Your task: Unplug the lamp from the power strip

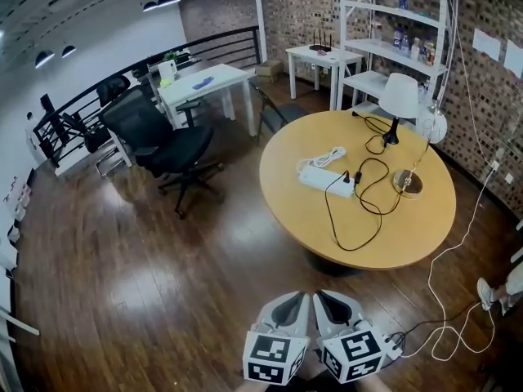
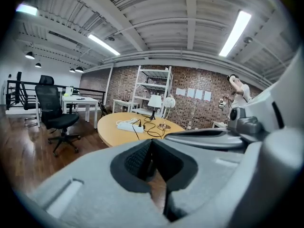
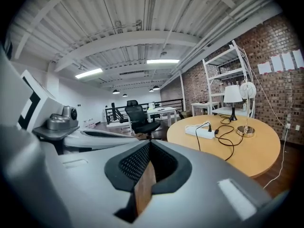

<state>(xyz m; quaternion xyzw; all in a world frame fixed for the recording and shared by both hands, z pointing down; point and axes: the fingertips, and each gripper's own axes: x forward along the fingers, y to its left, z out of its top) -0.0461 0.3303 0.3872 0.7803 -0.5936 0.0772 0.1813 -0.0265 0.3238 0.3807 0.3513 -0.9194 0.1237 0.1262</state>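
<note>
A black mesh office chair [image 1: 167,141] stands on the dark wooden floor [image 1: 122,284] at the left, with a white rectangular desk [image 1: 208,80] behind it. At the bottom centre of the head view, the left tool [image 1: 296,299] and the right tool [image 1: 327,297] hang side by side above the floor, well short of the round light-wood surface [image 1: 294,211]. In its own view the left tool [image 2: 152,144] has its jaws pressed together at the tips with nothing between them. The right tool [image 3: 149,146] is likewise closed and empty. Both face the surface.

Near the middle of that surface lies the long white power strip [image 1: 325,180], with its coiled white lead [image 1: 328,157] just beyond it. A black plug [image 1: 347,178] sits in the strip's right end, untouched. A thin black cord [image 1: 351,249] loops over the wood and runs towards the small lamp with a white shade and black stem [image 1: 399,96], which stands upright at the far edge. Right of the strip stands a second lamp with a round brass base [image 1: 408,183] and a slender stem. Behind them a white metal shelf unit [image 1: 384,47] stands against the red brick wall [image 1: 482,96].
</note>
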